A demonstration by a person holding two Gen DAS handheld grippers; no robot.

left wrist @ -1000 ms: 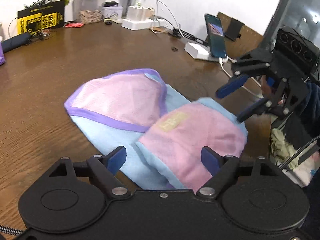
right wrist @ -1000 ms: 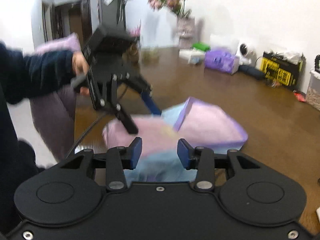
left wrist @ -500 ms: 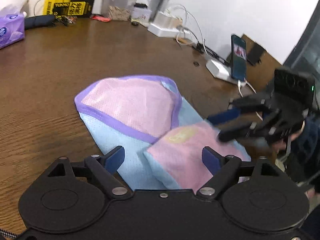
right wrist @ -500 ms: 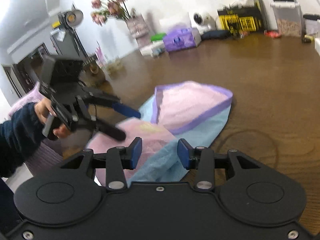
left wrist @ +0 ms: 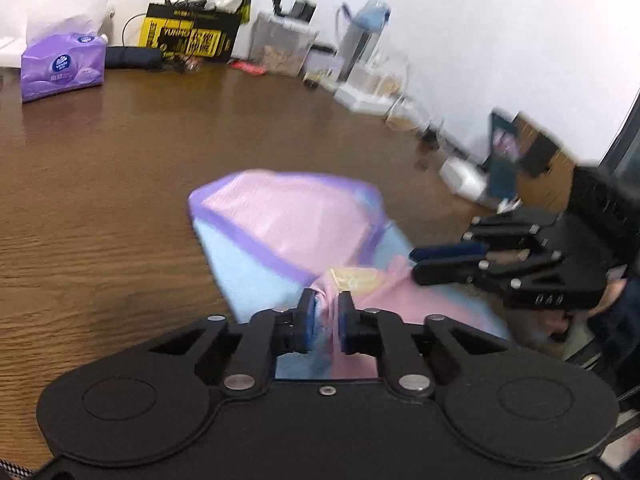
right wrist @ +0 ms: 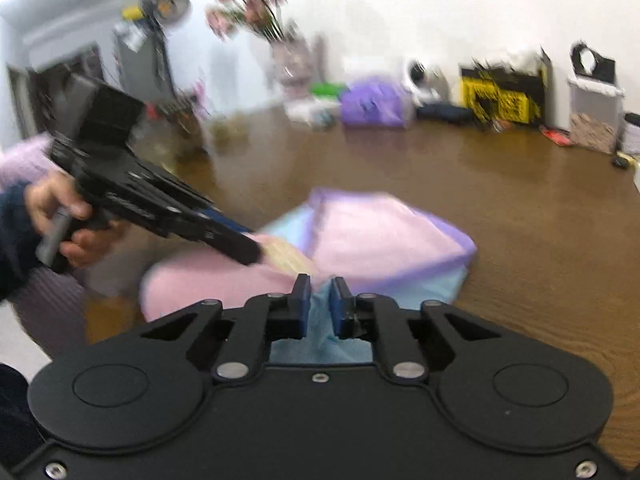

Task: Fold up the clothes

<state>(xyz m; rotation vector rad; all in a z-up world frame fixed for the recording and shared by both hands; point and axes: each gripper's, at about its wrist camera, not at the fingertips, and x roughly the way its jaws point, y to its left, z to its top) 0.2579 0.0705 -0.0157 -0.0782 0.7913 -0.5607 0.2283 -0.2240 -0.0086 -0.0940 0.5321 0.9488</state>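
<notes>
Mid-fold: my left gripper (left wrist: 323, 312) and right gripper (right wrist: 320, 298) both pinch the garment's (left wrist: 288, 220) near edge; next, carry it far.

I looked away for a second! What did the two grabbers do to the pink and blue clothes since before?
Both came in and closed. The left gripper, wide open before, now pinches the garment near its yellow label. The right gripper has shut on the blue edge. The garment stays on the wooden table, purple-trimmed part unmoved.
</notes>
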